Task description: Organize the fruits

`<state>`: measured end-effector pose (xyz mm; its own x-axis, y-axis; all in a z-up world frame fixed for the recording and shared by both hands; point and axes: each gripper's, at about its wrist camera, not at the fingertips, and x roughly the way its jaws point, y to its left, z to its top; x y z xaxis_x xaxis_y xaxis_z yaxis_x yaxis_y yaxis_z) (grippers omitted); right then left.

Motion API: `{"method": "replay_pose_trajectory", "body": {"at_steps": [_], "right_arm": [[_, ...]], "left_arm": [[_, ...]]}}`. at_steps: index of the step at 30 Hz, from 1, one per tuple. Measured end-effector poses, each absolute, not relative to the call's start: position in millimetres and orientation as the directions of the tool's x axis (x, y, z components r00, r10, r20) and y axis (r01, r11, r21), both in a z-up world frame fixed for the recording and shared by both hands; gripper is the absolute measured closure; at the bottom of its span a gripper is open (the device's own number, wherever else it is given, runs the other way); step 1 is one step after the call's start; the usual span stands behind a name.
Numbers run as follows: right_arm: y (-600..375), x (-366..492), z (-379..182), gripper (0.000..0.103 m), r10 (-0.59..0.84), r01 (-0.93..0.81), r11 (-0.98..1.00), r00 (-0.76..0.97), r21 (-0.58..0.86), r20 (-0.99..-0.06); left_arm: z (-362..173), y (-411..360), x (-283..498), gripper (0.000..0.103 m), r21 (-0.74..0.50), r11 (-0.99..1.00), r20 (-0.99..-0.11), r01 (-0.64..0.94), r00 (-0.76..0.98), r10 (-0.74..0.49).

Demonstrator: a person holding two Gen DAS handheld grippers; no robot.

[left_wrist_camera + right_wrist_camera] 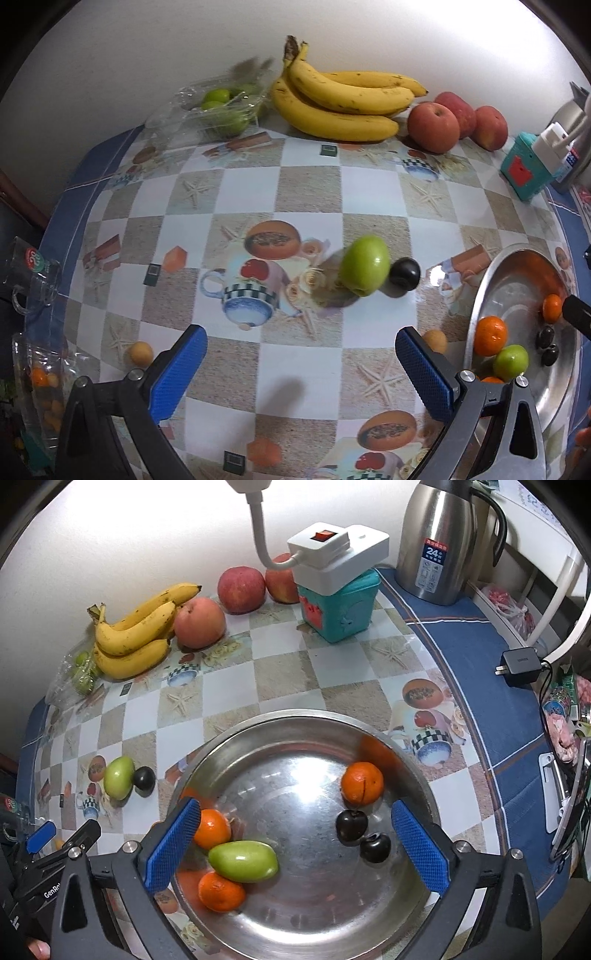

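Note:
A green fruit (364, 265) and a dark plum (405, 272) lie touching on the checked tablecloth, ahead of my open, empty left gripper (301, 354). They also show in the right wrist view, the green fruit (119, 777) and the plum (144, 778). My right gripper (291, 843) is open and empty above a steel bowl (258, 723). The bowl holds three oranges (362, 782), a green fruit (243, 861) and two dark plums (351, 825). The left gripper shows at the lower left of the right wrist view (62, 834).
Bananas (340, 99) and red apples (434, 127) lie by the back wall, next to a plastic box of green fruit (221, 107). A teal box (338, 605) with a white power strip, a steel thermos (439, 539) and a charger (517, 666) stand right. A glass cup (29, 277) and a bag of small fruit (44, 391) sit left.

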<state>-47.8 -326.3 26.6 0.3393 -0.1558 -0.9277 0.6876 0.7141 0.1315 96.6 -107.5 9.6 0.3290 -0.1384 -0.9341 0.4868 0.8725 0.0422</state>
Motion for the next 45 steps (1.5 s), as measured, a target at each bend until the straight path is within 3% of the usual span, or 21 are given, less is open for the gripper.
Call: {"method": "replay_pose_trajectory", "body": {"at_steps": [13, 32, 40, 45], "right_arm": [[-279.1, -13.4, 22.2, 0.000, -0.060, 0.570, 0.804, 0.363, 0.170, -0.930], [-201.7, 39.7, 7.2, 0.002, -0.052, 0.420, 0.901, 0.350, 0.107, -0.935], [-188.8, 49.3, -5.6, 0.033, -0.057, 0.394, 0.916, 0.325, 0.081, -0.944], [-185.9, 53.2, -14.7, 0.043, -0.063, 0.383, 0.922, 0.303, 0.061, -0.951]], "left_arm": [[14.9, -77.8, 117.2, 0.000, 0.062, 0.905, -0.928, 0.422, 0.359, -0.103], [3.8, -37.6, 142.7, 0.000, 0.063, 0.944, -0.935, 0.323, 0.349, -0.057], [-11.0, -43.3, 142.9, 0.000, 0.067, 0.936, -0.948, 0.345, 0.313, -0.047], [-12.1, -45.8, 142.0, 0.000, 0.064, 0.934, -0.951, 0.352, 0.307, -0.050]]}}
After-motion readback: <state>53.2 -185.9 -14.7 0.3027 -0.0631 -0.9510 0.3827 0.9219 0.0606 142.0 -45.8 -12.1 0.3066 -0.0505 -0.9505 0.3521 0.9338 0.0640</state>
